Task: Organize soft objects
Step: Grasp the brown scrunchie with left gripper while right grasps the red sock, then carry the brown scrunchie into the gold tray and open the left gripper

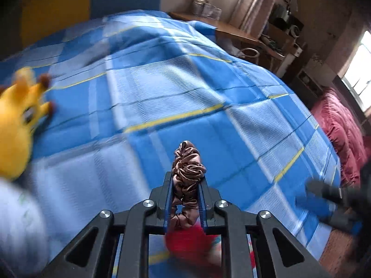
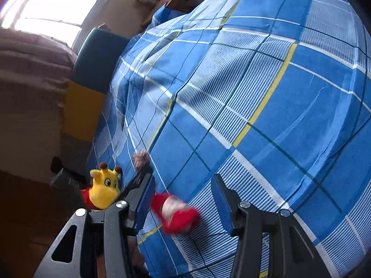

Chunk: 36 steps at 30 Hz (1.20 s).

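So right now the left gripper is clamped on a brown satin scrunchie, and from the left wrist view the fabric is bunched up between the blue pads with a good loop poking out past the tips and another bit hanging back toward the camera. It's held above the blue plaid bedspread, as far as I can judge, not resting on it. If you're doing this step yourself, my take is: keep the squeeze steady and don't overthink it, satin is slippery, so a pinch through the thick gathered part like this one is what you want, not a nip on the edge. The right gripper is standing open with nothing between its pads, hovering over a red and white soft thing lying on the bed (too blurred for me to say what it is exactly, a sock or a small plush maybe). There's also a yellow giraffe plush near the bed's edge, off to the side of both tools. I'd carry the scrunchie to wherever the soft stuff is being grouped, keep it clear of the other tool, and only let go once it's low over the cover so it doesn't bounce or roll off.
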Available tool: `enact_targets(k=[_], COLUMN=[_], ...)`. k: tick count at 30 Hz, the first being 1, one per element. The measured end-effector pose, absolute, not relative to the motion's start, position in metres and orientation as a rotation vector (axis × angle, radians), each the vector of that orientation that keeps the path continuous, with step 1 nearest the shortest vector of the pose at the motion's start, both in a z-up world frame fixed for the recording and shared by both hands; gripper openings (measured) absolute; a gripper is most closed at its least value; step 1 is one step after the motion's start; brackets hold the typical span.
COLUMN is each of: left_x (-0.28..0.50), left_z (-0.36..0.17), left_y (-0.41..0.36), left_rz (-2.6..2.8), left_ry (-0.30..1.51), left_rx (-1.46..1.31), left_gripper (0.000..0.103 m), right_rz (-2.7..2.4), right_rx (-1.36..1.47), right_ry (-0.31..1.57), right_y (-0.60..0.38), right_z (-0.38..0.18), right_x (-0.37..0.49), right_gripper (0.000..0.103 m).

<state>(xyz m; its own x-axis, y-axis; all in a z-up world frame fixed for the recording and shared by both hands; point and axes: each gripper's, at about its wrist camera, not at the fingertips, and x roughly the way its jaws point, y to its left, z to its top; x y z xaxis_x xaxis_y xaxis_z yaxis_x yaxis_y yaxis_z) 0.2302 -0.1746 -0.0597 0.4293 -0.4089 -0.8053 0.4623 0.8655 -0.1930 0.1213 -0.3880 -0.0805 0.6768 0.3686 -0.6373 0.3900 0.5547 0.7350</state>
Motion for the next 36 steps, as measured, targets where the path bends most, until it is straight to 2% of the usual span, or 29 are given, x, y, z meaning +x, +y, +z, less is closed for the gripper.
enact_targets(k=[12,15,17,19,24,26,36], left_x=[0.139,0.114,0.099,0.090,0.072,0.068,0.063], left_z=[-0.062,-0.066,-0.071,-0.078,-0.096,-0.098,-0.102], left_y=[-0.072,-0.057,-0.050,-0.044,-0.037,-0.037,-0.033], left_rz=[-0.424,-0.399,-0.381,-0.368,-0.369,-0.371,-0.362], left_ry=[1.001,0.994,0.986,0.985,0.949,0.925,0.876], left_rx=[-0.027,0.001,0.027,0.046,0.072,0.085,0.046], left_gripper=[0.019,0.019,0.019,0.019,0.019,0.019,0.020], right_rz=[0.152,0.166,0.165,0.180,0.188,0.154,0.155], right_rx=[0.739,0.612,0.493,0.394,0.124,0.008,0.063], right_ry=[1.034,1.012,0.998,0.999,1.111,1.148,1.145], right_y=[-0.327,-0.308,-0.292,-0.277,-0.236,-0.227,-0.238], right_z=[-0.079,-0.067,-0.061,-0.059,-0.084,-0.097,-0.102], right_x=[0.144,0.144,0.144,0.145,0.153,0.152,0.149], right_gripper=[0.052,0.053,0.060,0.061,0.062,0.030,0.029])
